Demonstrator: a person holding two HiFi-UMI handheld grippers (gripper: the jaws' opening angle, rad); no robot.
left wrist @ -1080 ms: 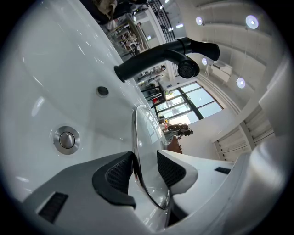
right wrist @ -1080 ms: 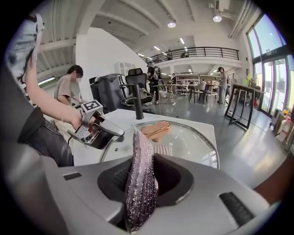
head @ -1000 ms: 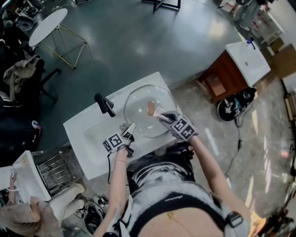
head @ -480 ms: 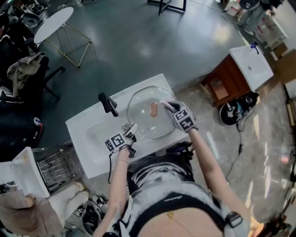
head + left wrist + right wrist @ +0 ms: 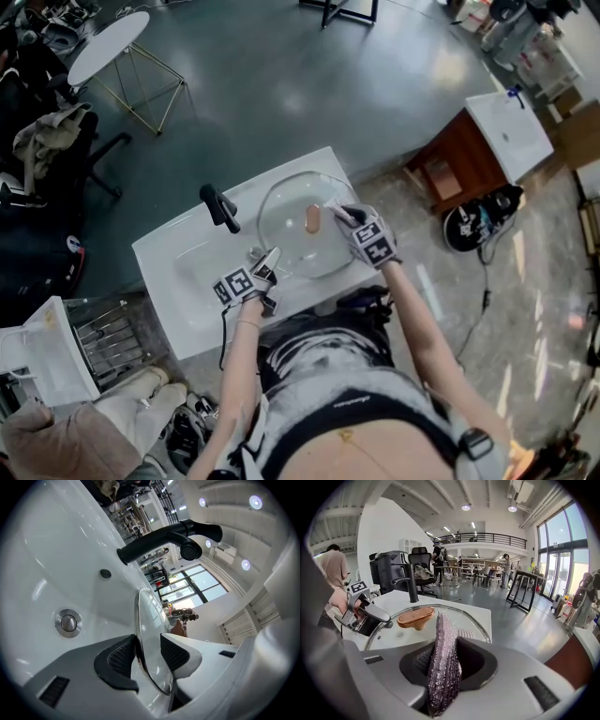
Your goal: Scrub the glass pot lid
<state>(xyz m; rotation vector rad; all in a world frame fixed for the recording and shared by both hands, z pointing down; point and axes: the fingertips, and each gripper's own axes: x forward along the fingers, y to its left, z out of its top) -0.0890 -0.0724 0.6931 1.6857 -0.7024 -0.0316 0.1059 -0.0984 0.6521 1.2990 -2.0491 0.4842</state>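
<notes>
Holding the glass pot lid [image 5: 292, 246] over the white sink [image 5: 173, 272], right of the black faucet [image 5: 216, 208], we've the left gripper [image 5: 149, 654] clamped on its rim. Right gripper [image 5: 336, 214] pinches a purple scourer [image 5: 442, 644] above it. Grey floor [image 5: 281, 84] around.

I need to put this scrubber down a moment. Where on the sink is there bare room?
Bare room: the sink's left half, between the faucet, the left gripper and the sink's left edge; only the drain sits there. Crowded: the right half, covered by the glass lid, with the right gripper and scrubbing pad at its rim.
</notes>
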